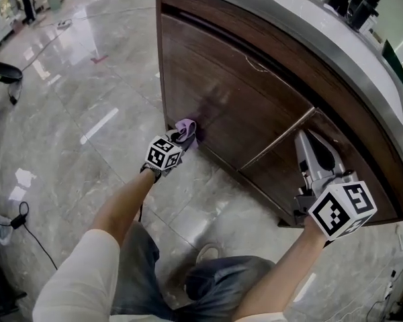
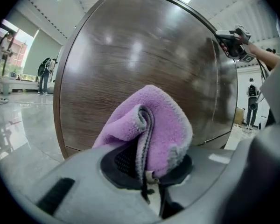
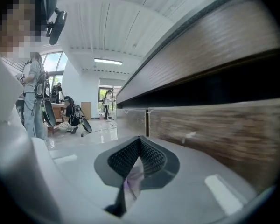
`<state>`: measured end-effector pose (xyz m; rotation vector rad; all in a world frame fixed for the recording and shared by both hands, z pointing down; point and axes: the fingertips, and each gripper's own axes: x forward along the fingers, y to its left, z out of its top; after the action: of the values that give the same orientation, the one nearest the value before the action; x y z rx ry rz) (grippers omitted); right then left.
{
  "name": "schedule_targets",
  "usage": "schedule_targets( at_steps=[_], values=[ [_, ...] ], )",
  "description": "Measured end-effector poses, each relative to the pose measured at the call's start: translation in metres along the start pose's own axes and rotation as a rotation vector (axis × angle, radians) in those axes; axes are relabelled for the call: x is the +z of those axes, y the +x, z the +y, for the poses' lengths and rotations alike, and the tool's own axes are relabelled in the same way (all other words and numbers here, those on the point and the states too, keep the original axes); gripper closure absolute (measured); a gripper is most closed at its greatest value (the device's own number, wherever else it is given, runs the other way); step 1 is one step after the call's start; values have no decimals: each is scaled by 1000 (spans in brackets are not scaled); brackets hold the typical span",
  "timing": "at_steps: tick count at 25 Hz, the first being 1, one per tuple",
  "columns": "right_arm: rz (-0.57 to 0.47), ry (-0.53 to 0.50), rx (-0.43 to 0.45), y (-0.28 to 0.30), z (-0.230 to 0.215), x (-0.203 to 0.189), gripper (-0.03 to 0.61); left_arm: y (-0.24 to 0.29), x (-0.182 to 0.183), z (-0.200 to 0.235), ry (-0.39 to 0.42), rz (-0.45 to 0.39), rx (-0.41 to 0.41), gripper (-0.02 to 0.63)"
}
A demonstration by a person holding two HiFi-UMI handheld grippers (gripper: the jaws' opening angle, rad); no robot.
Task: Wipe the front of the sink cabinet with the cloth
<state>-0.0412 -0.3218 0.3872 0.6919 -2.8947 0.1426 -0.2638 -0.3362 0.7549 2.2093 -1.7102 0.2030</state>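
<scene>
Clamps cloth (image 2: 149, 125) in left claw (image 2: 147, 171), bunched out past the jaw tips so fleece, not plastic, meets cabinet (image 2: 144, 45) straight ahead, low near its bottom edge; contact unclear. Parks right claw (image 3: 139, 155), jaws together and empty, beside the door seam, likely for clearance.

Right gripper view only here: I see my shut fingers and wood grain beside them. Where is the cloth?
Observer: The purple cloth is pinched in the left gripper.
Operator: Is it on the cabinet yet?
Observer: In the head view it is at the lower left corner of the cabinet front, near the floor; contact is unclear.
Operator: And my right gripper?
Observer: The right gripper points at the right-hand door, away from the cloth.
</scene>
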Motion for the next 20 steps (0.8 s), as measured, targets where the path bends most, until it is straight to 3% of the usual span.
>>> schedule_targets(
  at_steps=[5, 12, 17, 20],
  values=[
    [-41, 30, -46, -31, -11, 14, 571, 11, -1, -46, 12, 12, -98, 563],
    [-30, 23, -127, -51, -24, 15, 571, 34, -4, -139, 92, 84, -327, 561],
    [-29, 24, -180, -77, -29, 15, 571, 47, -12, -202, 251, 172, -461, 561],
    [-43, 38, -228, -98, -38, 17, 571, 54, -15, -233, 294, 201, -520, 561]
  ],
)
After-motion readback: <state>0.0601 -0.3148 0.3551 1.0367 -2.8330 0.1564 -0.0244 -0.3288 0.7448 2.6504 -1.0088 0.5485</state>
